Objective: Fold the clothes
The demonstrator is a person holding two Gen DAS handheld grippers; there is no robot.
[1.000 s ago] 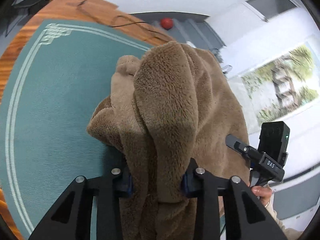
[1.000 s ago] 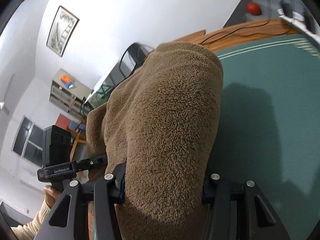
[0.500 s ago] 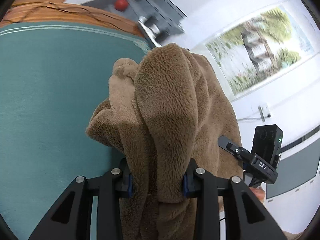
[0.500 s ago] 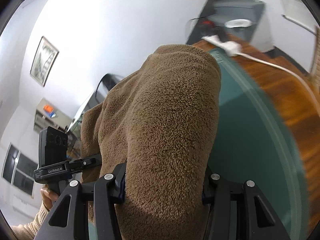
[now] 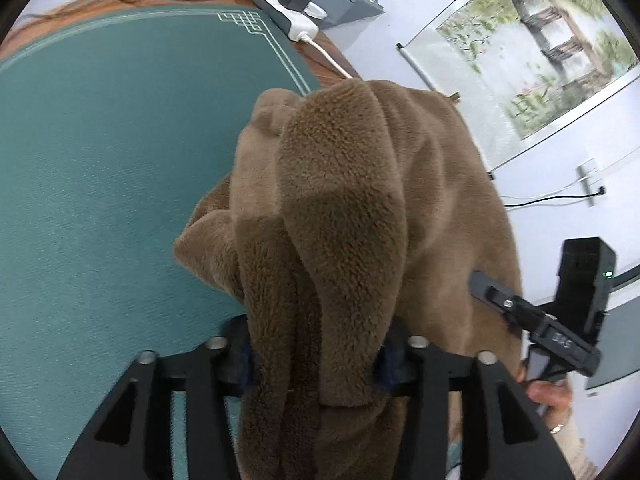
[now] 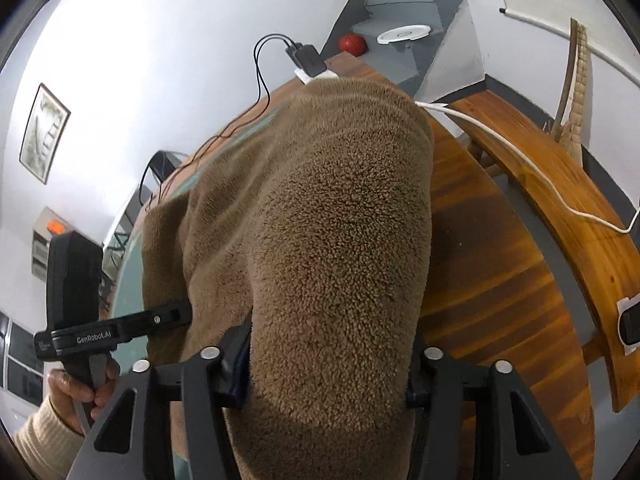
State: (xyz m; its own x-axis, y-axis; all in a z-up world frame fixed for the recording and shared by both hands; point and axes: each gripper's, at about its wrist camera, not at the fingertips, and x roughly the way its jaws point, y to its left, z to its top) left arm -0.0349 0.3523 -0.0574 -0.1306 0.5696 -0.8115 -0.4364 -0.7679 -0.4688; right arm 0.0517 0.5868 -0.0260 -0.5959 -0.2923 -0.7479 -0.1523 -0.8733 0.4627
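While spreading just now, left gripper and right gripper jaws hold brown fleece garment between pads, long folds running away over green mat; "GenRobot.AI" on opposite tool.

A thick brown fleece garment hangs bunched in loose folds above the green mat, its plush pile facing out.
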